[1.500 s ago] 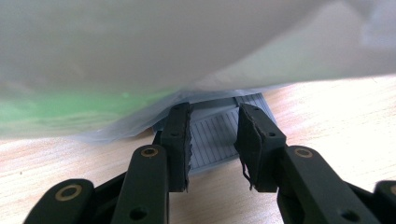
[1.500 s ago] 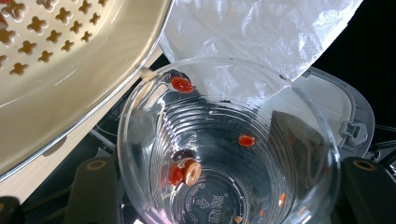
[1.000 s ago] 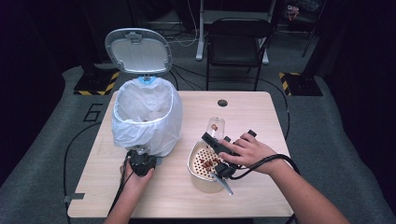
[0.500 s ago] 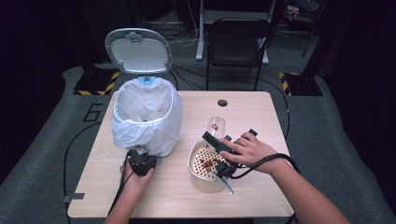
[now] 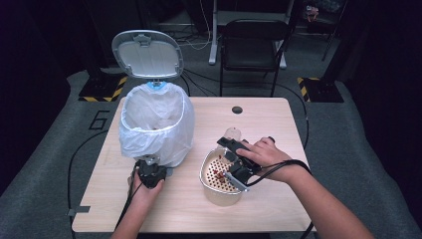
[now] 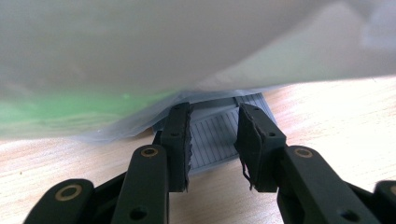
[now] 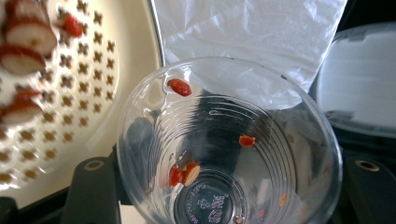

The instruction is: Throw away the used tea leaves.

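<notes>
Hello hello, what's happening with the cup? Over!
Right gripper shut on clear cup, tipped over strainer bowl. Left gripper open at bin pedal.

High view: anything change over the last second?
Nothing visibly changed. The right gripper holds the clear cup tipped beside the strainer bowl; the left gripper sits at the foot of the bagged bin, jaws apart around its pedal.
</notes>
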A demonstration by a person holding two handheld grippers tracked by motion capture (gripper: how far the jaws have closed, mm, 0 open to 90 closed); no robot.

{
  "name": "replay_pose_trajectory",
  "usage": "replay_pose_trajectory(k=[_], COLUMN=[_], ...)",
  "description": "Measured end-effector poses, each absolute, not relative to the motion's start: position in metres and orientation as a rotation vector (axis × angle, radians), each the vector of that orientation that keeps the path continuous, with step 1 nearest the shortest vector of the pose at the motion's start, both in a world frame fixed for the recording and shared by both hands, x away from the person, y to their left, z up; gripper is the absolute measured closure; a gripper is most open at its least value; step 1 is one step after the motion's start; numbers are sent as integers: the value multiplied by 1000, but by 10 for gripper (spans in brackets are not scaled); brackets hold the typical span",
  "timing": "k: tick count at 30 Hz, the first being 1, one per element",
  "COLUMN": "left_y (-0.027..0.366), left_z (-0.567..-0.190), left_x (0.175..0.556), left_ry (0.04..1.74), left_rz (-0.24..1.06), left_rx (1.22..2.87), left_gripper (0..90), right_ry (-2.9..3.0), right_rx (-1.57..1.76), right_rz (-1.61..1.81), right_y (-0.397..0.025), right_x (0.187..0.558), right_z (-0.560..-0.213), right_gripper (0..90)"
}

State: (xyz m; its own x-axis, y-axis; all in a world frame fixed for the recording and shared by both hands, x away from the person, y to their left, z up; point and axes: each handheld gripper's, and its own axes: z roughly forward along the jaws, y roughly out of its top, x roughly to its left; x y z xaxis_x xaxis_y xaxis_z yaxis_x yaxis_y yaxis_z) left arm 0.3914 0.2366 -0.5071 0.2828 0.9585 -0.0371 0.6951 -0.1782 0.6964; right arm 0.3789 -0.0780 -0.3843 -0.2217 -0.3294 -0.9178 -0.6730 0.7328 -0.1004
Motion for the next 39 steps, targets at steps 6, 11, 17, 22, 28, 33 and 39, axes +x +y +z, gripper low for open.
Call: replay_pose_trajectory(k=[6,11,17,22,28,33,39], left_y=[237,237,237,236,236,236,237], left_z=[-507,-506,-506,-507,-507,-507,-506], left_x=[392,392,392,392,392,392,392], left_ry=[1470,1480,1481,1484,1485,1481,1482], left_rz=[562,559,558,555,555,558,557], left_rx=[1961,1960,1957,1949,1949,1942,1955], left_gripper=[649,649,649,649,649,649,649], right_ry=[1945,2059,2201,2242,2324,2396,2458], right_rx=[-657,-527,-374,-285,-114,41,207], right_rz=[541,681,823,938,1081,1178,1272], right_y=[-78,-81,-85,-91,-99,-106,-112], right_x=[388,395,409,423,440,454,469], right_z=[-365,-348,-340,-331,-322,-318,-321], right_gripper=[339,340,339,336,334,331,329])
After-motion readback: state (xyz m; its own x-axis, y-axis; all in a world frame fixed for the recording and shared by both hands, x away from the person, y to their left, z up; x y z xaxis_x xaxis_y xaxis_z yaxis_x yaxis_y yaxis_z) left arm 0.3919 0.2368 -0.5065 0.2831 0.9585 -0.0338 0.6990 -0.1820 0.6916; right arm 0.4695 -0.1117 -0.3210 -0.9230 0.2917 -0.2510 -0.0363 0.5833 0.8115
